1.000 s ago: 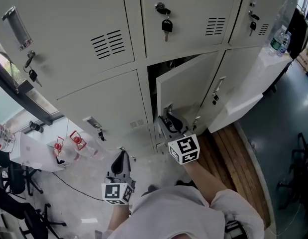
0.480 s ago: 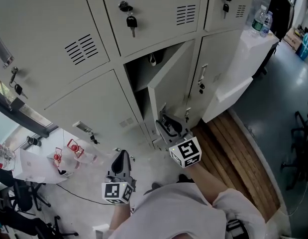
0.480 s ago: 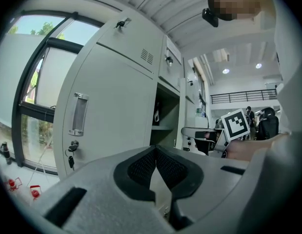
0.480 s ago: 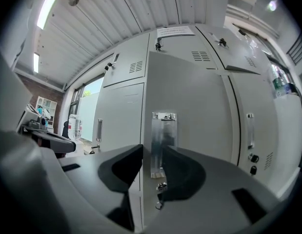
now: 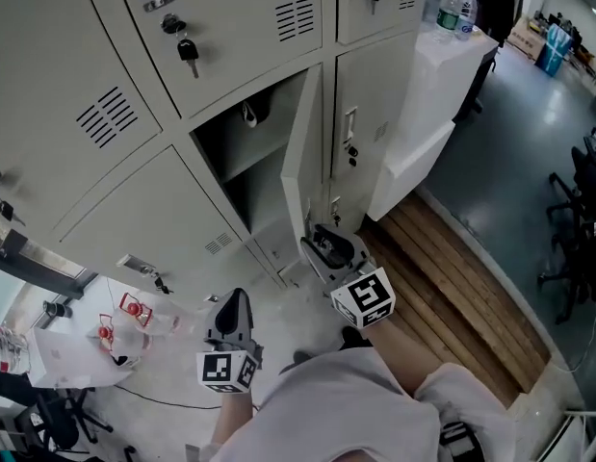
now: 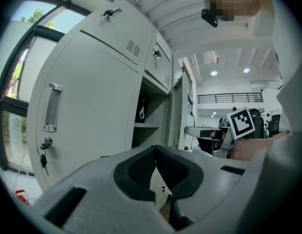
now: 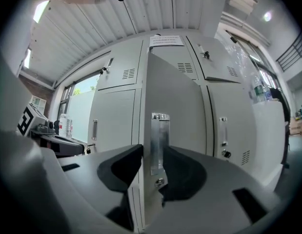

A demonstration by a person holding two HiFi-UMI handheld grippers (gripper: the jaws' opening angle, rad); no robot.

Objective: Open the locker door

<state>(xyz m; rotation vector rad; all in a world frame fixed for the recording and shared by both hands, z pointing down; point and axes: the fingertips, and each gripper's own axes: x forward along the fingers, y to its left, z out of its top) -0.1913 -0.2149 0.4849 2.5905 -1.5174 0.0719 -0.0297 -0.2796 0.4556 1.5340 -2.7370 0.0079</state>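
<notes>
Head view: the locker door stands far wider than a second ago. Then it was only ajar; now it juts out towards the person, and the compartment to its left lies open. The right gripper is at the door's near lower edge. In the right gripper view its jaws have just been opening and stand partway apart astride the metal handle strip, with no clear squeeze on it. The left gripper hangs low and left, well apart from the door, with its jaws closed on nothing.

A key hangs from the locker above. No writing can be read. A paper notice high on the lockers and the labels of the bottles far right are too small, and the cube bears only a square marker.
</notes>
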